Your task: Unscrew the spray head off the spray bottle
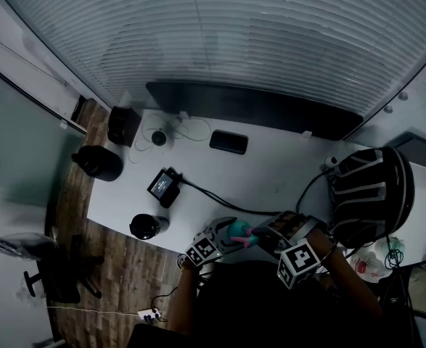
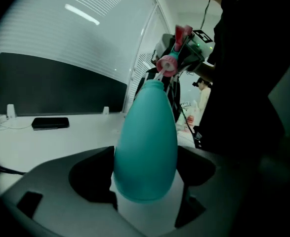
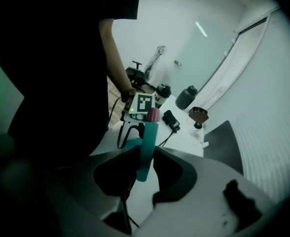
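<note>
Grippers first: left gripper (image 2: 145,179) is clamped round the teal spray bottle (image 2: 147,137), and right gripper (image 3: 145,162) pinches the spray head (image 3: 148,137) by its teal trigger. Both hang over the white table's (image 1: 271,165) near edge, with bare tabletop beyond and a black cable (image 1: 220,198) nearby.

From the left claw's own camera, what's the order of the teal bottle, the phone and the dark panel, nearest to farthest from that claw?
1. The teal bottle: gripped in the left claw.
2. The phone: flat on the table, to the left.
3. The dark panel: behind the phone, along the table's back.
</note>
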`<state>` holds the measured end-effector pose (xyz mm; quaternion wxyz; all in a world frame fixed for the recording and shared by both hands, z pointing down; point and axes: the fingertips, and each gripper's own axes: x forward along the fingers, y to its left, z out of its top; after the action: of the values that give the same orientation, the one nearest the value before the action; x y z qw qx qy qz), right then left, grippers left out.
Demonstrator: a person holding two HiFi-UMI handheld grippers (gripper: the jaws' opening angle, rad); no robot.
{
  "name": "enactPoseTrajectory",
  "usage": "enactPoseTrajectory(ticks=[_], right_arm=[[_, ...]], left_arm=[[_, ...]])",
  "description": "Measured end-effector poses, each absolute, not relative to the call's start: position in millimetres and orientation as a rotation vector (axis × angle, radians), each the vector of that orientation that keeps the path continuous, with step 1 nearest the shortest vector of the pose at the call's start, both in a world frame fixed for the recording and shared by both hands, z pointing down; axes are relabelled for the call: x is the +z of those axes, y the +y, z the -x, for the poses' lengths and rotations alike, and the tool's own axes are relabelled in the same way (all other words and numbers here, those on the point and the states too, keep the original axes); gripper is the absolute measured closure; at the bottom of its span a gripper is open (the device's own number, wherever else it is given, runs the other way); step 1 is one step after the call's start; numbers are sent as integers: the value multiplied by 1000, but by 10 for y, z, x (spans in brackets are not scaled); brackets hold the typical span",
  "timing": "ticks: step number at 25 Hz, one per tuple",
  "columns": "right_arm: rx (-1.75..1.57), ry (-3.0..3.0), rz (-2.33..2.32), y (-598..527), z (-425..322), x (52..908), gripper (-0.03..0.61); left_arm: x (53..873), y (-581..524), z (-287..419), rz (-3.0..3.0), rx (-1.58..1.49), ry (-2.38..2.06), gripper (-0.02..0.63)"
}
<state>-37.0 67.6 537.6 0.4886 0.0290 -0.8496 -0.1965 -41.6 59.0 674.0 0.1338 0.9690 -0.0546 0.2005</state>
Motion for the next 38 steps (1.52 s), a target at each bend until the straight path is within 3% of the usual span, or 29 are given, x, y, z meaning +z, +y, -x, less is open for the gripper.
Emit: enactPoseTrajectory(ticks=[7,17,26,38], right_arm=[[-370,-2307,-507,221,15,4634,486],[216,-2709,-1177,92,-627,4331,486],[429,-2766,-1279,175,-854,4410,486],[556,-2814,-1325,154,-890,4493,486]], left_arm=[[6706,-201,561,-2766,435,-602,226],[6757,-884,50,-2765,463,-745,226],[7340,-994,-186,-2699,671,-673,225],[7150,-831,-208,-2758,700,-569,209]])
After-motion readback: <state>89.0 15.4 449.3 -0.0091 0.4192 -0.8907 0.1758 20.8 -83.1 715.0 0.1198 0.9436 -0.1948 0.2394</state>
